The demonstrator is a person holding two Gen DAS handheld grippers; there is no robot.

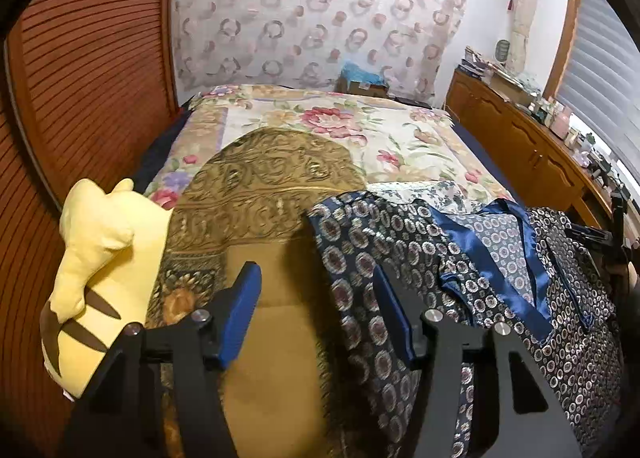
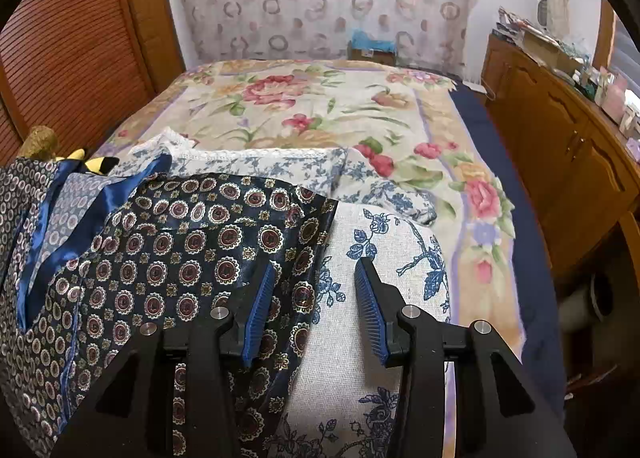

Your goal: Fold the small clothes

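Straddling opposite edges of a dark patterned garment (image 1: 384, 278) spread over cushions at the foot of a flowered bedspread (image 2: 320, 106), two handheld grippers are placed to take hold for a fold. The left gripper (image 1: 316, 298) has its fingers apart, the garment's left edge running between them with no pad seen pressing on it. The right gripper (image 2: 316, 298) also stands apart over the garment's right edge, where the cloth meets a blue-and-white floral cushion (image 2: 384, 258); nothing is clamped.

Done well, each pinch should likely catch only the garment's hem, not the cushion cover beneath, and both sides should be taken at matching points so the fold falls square. The satin looks slippery, so a shallow bite could slide off.

From the left wrist camera comes what the right misses: a yellow plush toy (image 1: 100, 258) lying against a gold brocade cushion (image 1: 272, 194), and the garment's blue satin trim (image 1: 500, 258) running nearly its whole length. Only the right wrist camera shows the floral cushion in full and a pale blue-sprigged cloth (image 2: 280, 166) lying just behind the garment.
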